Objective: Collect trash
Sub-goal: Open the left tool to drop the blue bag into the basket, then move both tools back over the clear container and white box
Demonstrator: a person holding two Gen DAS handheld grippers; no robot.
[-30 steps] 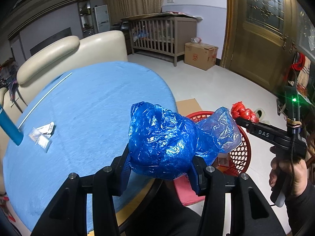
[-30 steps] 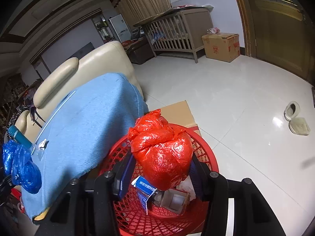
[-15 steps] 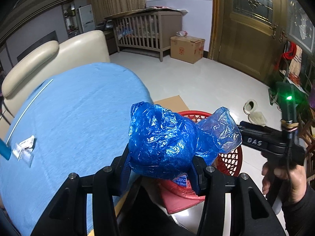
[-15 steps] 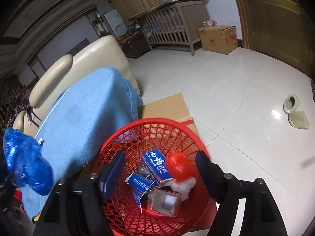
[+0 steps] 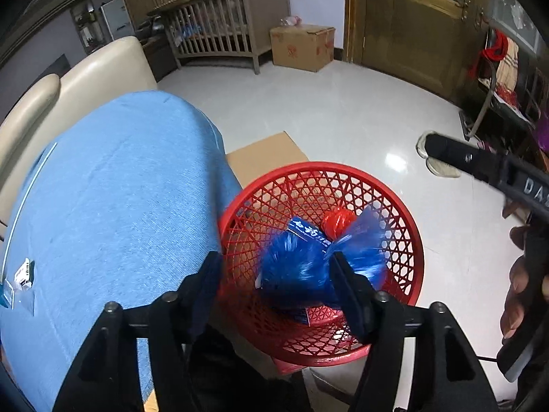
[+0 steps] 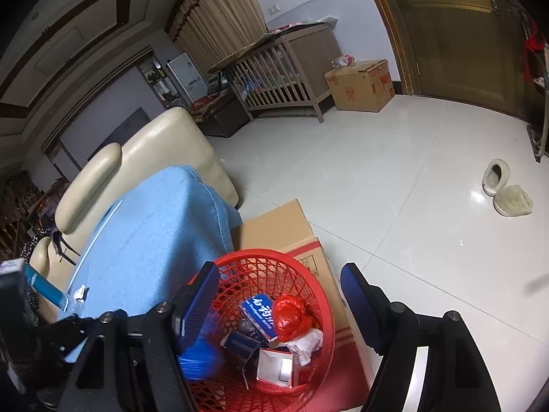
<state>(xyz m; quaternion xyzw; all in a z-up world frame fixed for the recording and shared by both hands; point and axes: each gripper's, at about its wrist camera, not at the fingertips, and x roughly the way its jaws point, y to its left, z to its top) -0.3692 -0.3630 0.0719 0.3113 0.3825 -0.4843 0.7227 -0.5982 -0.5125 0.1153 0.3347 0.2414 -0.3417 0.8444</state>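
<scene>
Trash bag, blue [image 5: 302, 267], drops blurred between my spread left gripper [image 5: 278, 278] jaws into red basket [image 5: 405, 226]; hold over centre. Right gripper [image 6: 281, 305] spread, empty.

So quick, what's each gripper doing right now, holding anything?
Left gripper: open, the blurred blue bag dropping into the red basket.
Right gripper: open, empty, above the basket.
</scene>
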